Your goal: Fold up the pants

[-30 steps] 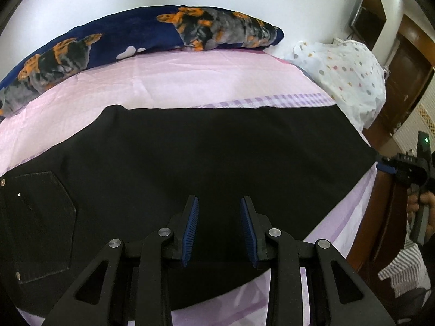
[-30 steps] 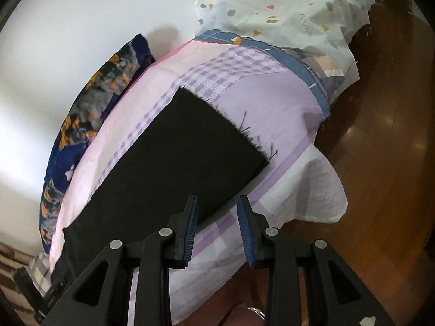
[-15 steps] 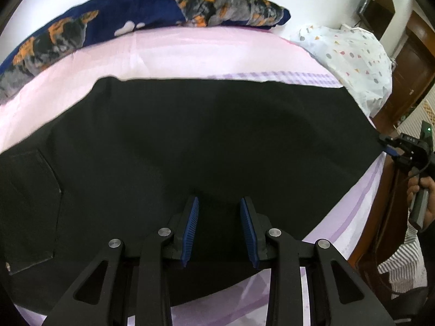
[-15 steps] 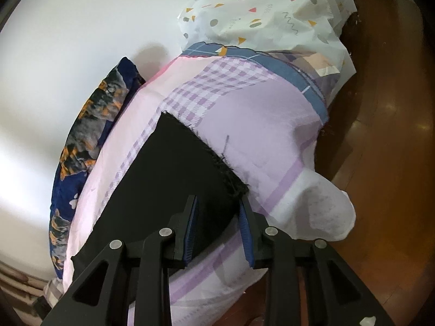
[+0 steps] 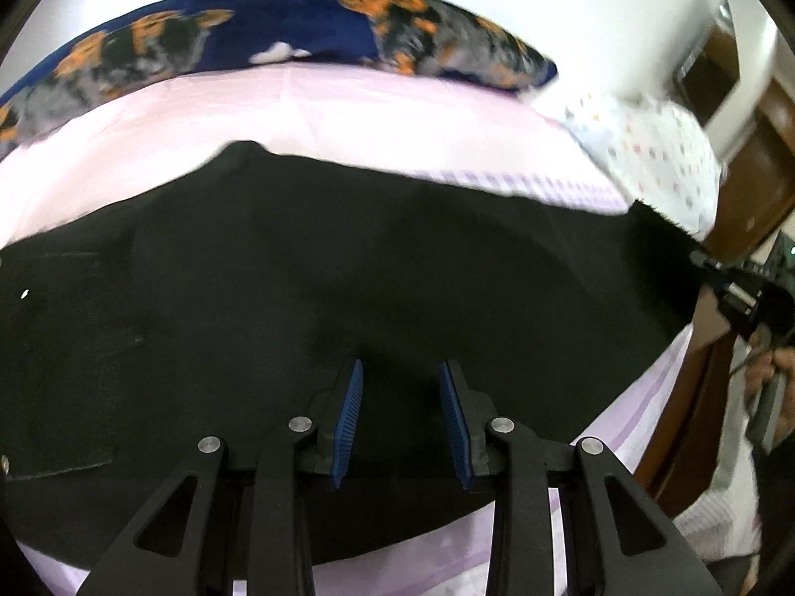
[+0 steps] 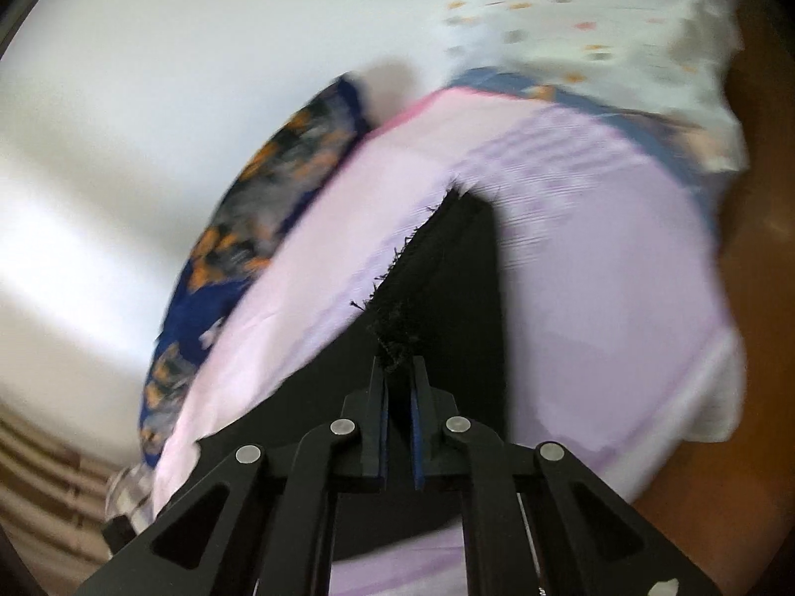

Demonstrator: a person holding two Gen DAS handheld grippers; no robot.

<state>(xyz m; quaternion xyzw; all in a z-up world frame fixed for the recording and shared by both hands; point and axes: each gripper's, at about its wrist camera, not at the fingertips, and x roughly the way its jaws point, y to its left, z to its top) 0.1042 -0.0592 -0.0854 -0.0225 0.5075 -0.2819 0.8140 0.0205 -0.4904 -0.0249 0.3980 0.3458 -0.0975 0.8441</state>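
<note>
Bedroom, white wall across the top of both views; a bed [image 5: 348,114] with a pink and lilac sheet fills the middle, wooden floor at the right edge

Left wrist view, left to right: dark blue cushion [image 5: 278,44] with orange dog print along the upper left, against the wall. Black pants [image 5: 348,268] spread flat across the centre of the frame, a back pocket at the far left, the frayed leg end at the far right. Left tool [image 5: 400,417] at lower centre, jaws partly apart over the cloth, gripping nothing. White spotted bedding [image 5: 661,159] bunched at upper right

Right wrist view: right tool [image 6: 397,422] at lower centre, its jaws have just been closing and now pinch the frayed hem of the pants, which lifts off the sheet into a ridge toward the frame centre. Picture is blurred

Risks, as I judge them: the pinch sits on loose threads at the very hem, so it may slip out when the leg is carried over. Only one layer may be caught, leaving the fold lopsided. With the left tool not pressing down, the waist end could drag along the sheet

Containers: none in view
</note>
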